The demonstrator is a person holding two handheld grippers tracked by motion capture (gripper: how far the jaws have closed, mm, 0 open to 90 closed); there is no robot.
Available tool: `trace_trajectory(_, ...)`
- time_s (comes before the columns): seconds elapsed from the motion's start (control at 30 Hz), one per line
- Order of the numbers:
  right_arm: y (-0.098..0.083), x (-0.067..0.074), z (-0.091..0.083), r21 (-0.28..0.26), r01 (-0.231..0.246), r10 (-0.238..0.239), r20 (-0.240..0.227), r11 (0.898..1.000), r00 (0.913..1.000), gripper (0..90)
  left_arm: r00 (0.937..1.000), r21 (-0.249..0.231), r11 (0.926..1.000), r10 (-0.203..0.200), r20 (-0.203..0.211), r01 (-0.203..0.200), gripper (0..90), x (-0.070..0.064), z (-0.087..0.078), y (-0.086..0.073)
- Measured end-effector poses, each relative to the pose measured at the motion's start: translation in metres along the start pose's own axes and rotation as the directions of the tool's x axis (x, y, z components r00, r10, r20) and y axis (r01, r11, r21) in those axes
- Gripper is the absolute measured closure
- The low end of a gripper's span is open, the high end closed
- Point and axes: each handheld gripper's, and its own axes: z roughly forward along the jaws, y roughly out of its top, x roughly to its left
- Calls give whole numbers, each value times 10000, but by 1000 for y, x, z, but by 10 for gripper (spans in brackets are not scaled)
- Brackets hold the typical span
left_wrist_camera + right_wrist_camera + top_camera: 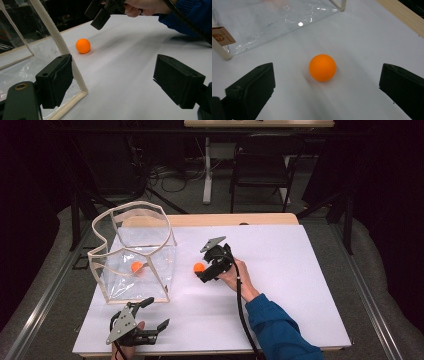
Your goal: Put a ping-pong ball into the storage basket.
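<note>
Two orange balls show in the high view: one lies on the white sheet [280,285] that covers the table, and a second ball [136,267] sits inside the clear plastic bag [150,240], whose cream-edged rim stands open at the left of the sheet. A strip of bare wooden tabletop [235,219] shows past the sheet's far edge. Beyond it the room is dark, with a black chair [262,162], a white table leg [207,170] and loose cables [167,175] on a grey floor.

The loose orange ball [199,267] rests on the sheet just right of the bag and touches neither the bag nor any jaw. The right gripper [206,270], held by a hand in a blue sleeve [280,330], is tilted down close over it; in the right gripper view the ball [322,67] lies on the sheet ahead of the two black jaws, roughly centred between them, and the jaws stand wide apart with nothing in them. Whether the jaw tips reach level with the ball is hard to judge from that angle.

The left gripper [150,312] lies near the front edge of the sheet, just before the bag's near corner, well apart from the ball. Its jaws are spread wide and empty; in the left gripper view one jaw is beside the bag's cream edge [60,42], with the ball [83,46] farther off under the right gripper [100,13].
</note>
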Motion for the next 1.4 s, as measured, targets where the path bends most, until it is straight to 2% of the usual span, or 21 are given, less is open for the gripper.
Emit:
trace_trajectory(0.17, -3, -3, 5, 65, -274, 275, -254, 9996, 9993, 0, 10000, 20, 10000, 94, 15, -94, 159, -1, 0, 1)
trace_trajectory(0.47, -3, -6, 7, -5, -315, 315, -95, 9995, 9995, 3, 10000, 15, 10000, 37, 7, -37, 159, 0, 0, 1)
trace_trajectory(0.77, -5, -7, 18, 275, -373, 375, -95, 9989, 9992, 1, 10000, 29, 10000, 12, 49, -12, 159, 1, 0, 0)
trace_trajectory(0.93, -7, -10, 27, 333, -598, 604, -179, 9977, 9980, 0, 10000, 26, 10000, 76, 29, -76, 159, 0, 0, 1)
trace_trajectory(1.17, -7, -11, 35, 498, -567, 579, -228, 9971, 9981, 0, 10000, 2, 10000, 31, -49, -31, 159, 2, 0, 0)
trace_trajectory(1.4, -6, -10, 41, 398, -675, 690, -380, 9969, 9969, 0, 10000, -28, 10000, 71, -31, -71, 159, 0, -1, 1)
